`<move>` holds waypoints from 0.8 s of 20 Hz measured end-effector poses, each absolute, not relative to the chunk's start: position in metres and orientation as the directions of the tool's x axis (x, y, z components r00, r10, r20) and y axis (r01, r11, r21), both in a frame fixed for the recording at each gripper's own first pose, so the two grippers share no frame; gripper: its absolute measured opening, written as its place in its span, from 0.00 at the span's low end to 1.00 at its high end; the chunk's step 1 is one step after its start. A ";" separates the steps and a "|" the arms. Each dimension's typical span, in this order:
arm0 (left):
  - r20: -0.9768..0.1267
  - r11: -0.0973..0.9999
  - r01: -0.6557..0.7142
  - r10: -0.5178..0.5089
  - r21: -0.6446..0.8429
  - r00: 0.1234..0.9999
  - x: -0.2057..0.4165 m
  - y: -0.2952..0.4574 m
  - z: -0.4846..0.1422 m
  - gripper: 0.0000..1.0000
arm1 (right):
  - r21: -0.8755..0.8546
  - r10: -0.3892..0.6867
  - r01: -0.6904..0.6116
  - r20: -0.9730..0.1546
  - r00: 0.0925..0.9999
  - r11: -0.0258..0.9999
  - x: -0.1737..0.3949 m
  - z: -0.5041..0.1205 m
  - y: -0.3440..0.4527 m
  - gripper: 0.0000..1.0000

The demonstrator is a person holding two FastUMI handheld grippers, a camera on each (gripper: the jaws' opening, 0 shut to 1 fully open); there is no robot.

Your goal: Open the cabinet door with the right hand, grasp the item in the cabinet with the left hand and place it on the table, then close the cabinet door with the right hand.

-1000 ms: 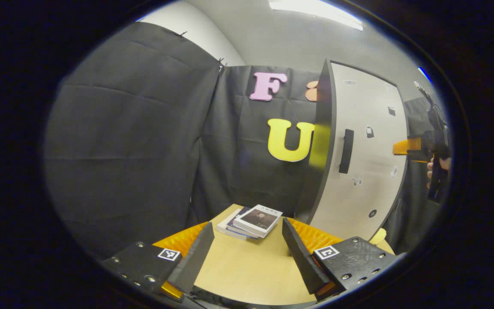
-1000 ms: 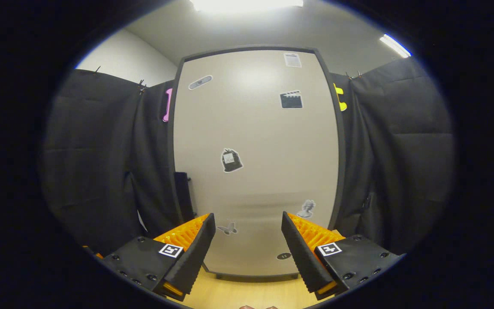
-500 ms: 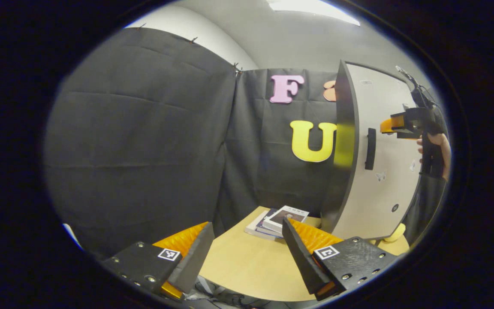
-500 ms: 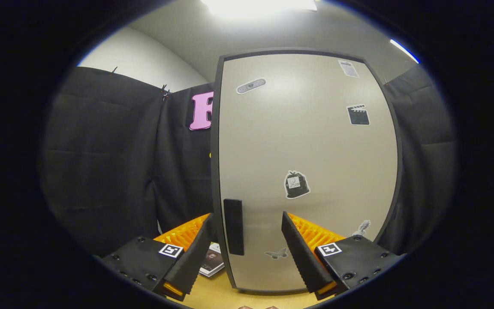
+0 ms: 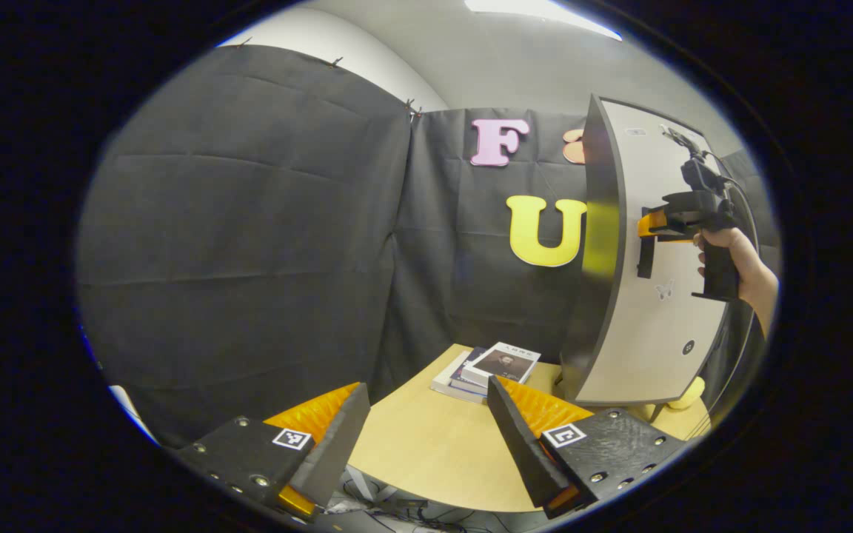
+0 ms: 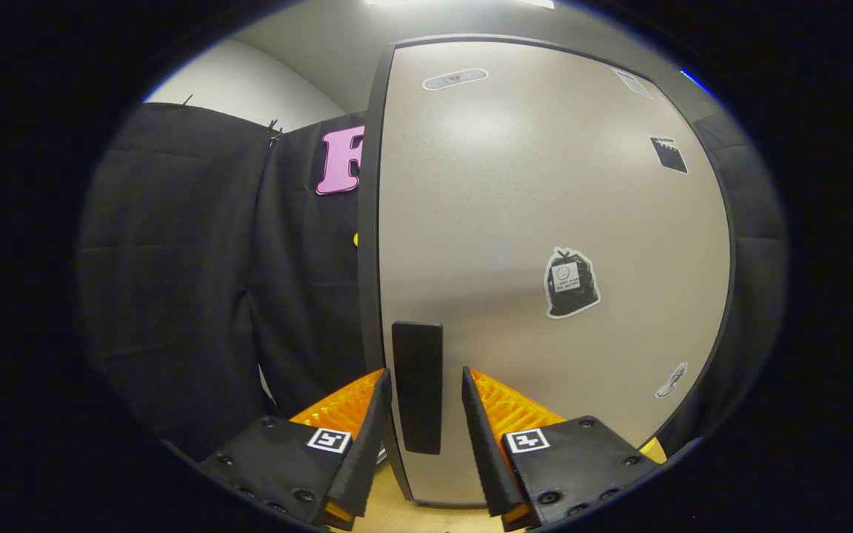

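Observation:
A tall cabinet stands on the table with its beige door [image 6: 545,185] flat against the dark frame. My right gripper [image 6: 425,371] is open but narrowed, its jaws straddling the black vertical handle [image 6: 417,385]; the left finger is at the handle's edge and a small gap remains on the right. In the left gripper view the same door [image 5: 656,326] and handle [image 5: 646,259] appear at the right, with the right gripper [image 5: 649,222] and the hand [image 5: 730,244] holding it there. My left gripper [image 5: 426,385] hangs open over the table, holding nothing. The cabinet's inside is hidden.
A small stack of books [image 5: 487,364] lies on the light wooden table [image 5: 426,451] just left of the cabinet. A yellow object [image 5: 686,396] peeks out at the cabinet's lower right. Black cloth walls close in the left and back.
The right gripper moved in to the door handle and its jaws narrowed around it. The left gripper shifted slightly, with the cabinet staying at its right.

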State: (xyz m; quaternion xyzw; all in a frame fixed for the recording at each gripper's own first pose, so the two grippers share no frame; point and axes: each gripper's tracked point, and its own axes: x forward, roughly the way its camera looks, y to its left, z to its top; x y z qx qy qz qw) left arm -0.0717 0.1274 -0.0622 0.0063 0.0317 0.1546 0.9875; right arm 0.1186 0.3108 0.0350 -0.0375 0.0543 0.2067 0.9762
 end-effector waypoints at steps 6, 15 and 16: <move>-0.074 0.954 -0.300 0.300 0.015 0.951 -0.071 0.124 -0.066 0.97 | -0.039 0.380 -0.389 -0.148 0.913 0.920 0.124 0.027 0.317 0.39; -0.092 0.959 -0.281 0.282 0.022 0.955 -0.073 0.128 -0.074 0.98 | -0.051 0.409 -0.419 -0.136 0.902 0.907 0.121 0.026 0.317 0.27; -0.107 0.962 -0.271 0.272 0.020 0.956 -0.072 0.127 -0.080 0.98 | -0.053 0.433 -0.443 -0.138 0.891 0.895 0.121 0.027 0.318 0.23</move>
